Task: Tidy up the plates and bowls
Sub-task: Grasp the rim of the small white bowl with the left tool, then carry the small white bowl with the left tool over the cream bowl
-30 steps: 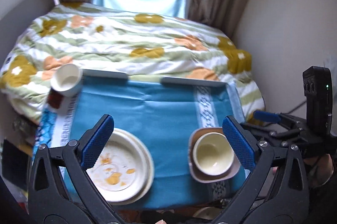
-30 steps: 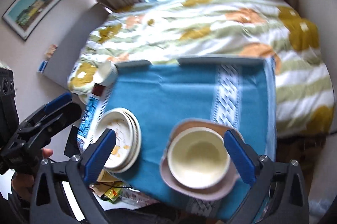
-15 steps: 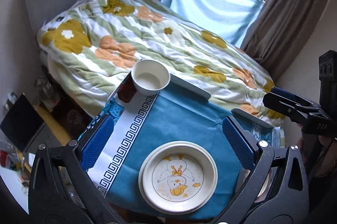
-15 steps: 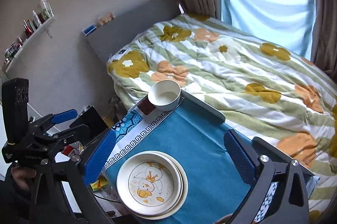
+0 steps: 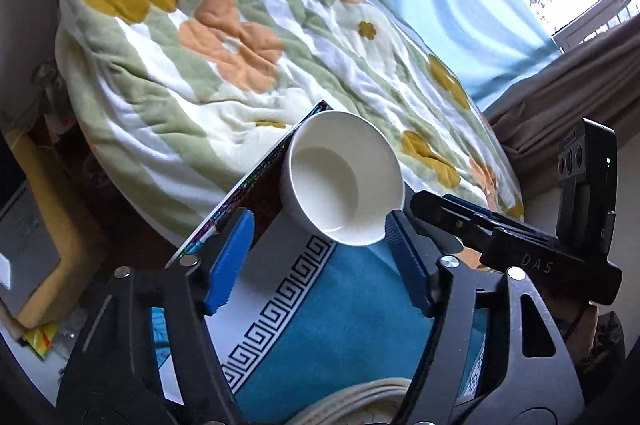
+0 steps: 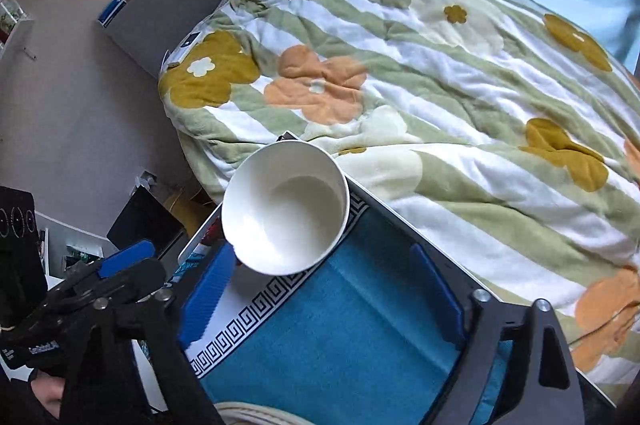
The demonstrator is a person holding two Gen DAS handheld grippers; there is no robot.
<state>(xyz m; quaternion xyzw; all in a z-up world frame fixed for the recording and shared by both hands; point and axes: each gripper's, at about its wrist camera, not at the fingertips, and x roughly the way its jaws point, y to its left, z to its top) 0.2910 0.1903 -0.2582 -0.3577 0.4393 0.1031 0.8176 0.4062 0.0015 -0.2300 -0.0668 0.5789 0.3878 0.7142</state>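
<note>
Bowl (image 5: pixel 342 185), white and deep, stands at the far left corner of the surface (image 5: pixel 344 309), on the patterned end of the blue cloth (image 5: pixel 320 325), hard against the bed's flowered quilt (image 5: pixel 224 37). It is upright, mouth up, empty and clean inside as far as can be seen, round with no long axis, so any approach across its rim would serve.

From the left claw (image 5: pixel 320 257) the bowl lies straight ahead and just beyond the tips. Its near rim sits between the two blue pads, closer to the right-hand one, and whether that pad touches the wall cannot be told. The jaws have just been closing and now stand partly spread, pinching nothing.

From the right claw (image 6: pixel 320 285) the same bowl lies ahead and to the left, its rim overlapping the tip of the left pad (image 6: pixel 208 293), while the right pad is well apart from it over bare cloth. These jaws too have just been closing, stand half spread, and hold nothing.

My judgement: the left claw is better lined up on the bowl and would need only a short push forward, whereas the right would have to shift leftward first. A stack of plates (image 5: pixel 360 401) lies at the near edge, below both claws.
</note>
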